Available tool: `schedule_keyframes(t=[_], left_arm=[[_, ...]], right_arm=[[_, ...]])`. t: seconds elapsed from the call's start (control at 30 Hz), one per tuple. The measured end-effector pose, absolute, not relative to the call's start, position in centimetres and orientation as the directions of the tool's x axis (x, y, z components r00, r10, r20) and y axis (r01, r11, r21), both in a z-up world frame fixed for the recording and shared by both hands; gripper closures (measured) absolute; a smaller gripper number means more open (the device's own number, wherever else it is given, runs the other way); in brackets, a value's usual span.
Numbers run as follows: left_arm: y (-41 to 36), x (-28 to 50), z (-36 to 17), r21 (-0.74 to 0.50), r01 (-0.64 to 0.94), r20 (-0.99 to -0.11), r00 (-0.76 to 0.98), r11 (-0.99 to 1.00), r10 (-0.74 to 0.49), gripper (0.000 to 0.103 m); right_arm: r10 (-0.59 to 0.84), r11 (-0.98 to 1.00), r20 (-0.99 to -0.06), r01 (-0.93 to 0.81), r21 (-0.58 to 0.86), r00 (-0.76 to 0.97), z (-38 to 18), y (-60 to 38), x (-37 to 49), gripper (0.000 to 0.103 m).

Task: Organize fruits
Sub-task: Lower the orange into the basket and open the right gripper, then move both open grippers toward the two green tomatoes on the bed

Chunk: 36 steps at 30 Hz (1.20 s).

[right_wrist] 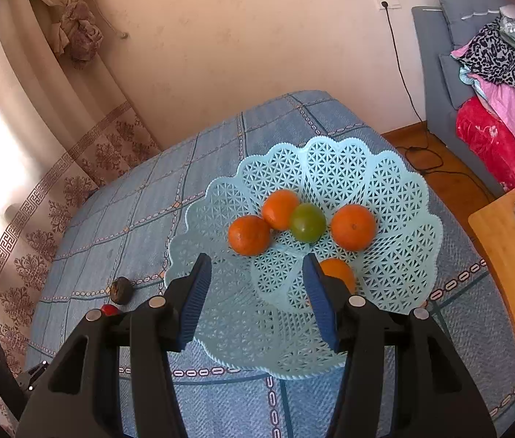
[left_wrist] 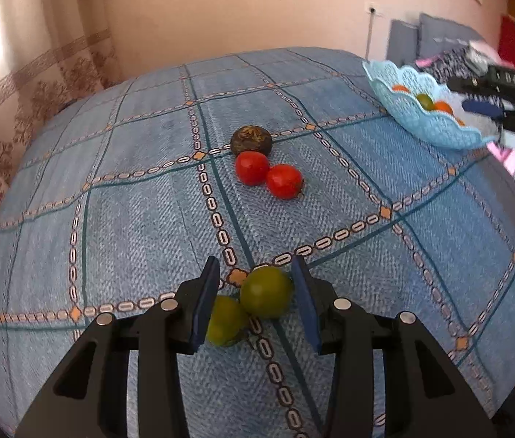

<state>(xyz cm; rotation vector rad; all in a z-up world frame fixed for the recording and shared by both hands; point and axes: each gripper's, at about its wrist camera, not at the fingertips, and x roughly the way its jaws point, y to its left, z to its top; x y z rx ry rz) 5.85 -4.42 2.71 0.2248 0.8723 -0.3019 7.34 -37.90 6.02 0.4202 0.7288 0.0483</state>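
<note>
The left gripper [left_wrist: 255, 299], jaws apart, straddles the farther of two round green fruits [left_wrist: 266, 292] on the blue checked table [left_wrist: 140, 219], while the right gripper [right_wrist: 257, 299], jaws apart and empty, hovers over the pale-blue lattice plastic basket [right_wrist: 396, 197].

A blue checked cloth [right_wrist: 148, 226] covered the tabletop. Beyond it hung a beige patterned curtain [right_wrist: 38, 189]; to its right stood a grey sofa [right_wrist: 436, 73] piled with pink and red bedding [right_wrist: 491, 135].
</note>
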Motion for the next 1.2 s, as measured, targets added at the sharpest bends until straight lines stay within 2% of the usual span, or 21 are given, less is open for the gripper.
schedule_keyframes(t=[0.17,0.33,0.5,0.63,1.2], left_arm=[[-3.9,5.7,2.7,0.087,0.348,-0.786,0.599,0.933,-0.150,0.059],[-2.5,4.6,2.7,0.078,0.308,-0.783,0.608,0.948,-0.133,0.052],[-2.1,3.0,2.9,0.092,0.312,-0.771,0.623,0.946,-0.130,0.050],[-1.6,2.1,2.8,0.099,0.314,-0.770,0.625,0.944,-0.127,0.042],[0.4,0.6,2.3,0.044,0.311,-0.785,0.599,0.949,-0.160,0.041]], right_arm=[[0.198,0.918,-0.635,0.085,0.387,0.747,6.1,-37.5,7.3,0.049],[0.207,0.920,-0.636,0.073,0.385,0.743,6.0,-37.0,7.3,0.049],[0.217,0.924,-0.636,0.055,0.379,0.740,6.1,-36.4,7.2,0.049],[0.228,0.927,-0.634,0.033,0.373,0.739,6.2,-35.7,7.0,0.049],[0.244,0.933,-0.644,0.006,0.360,0.725,5.8,-34.4,7.0,0.049]])
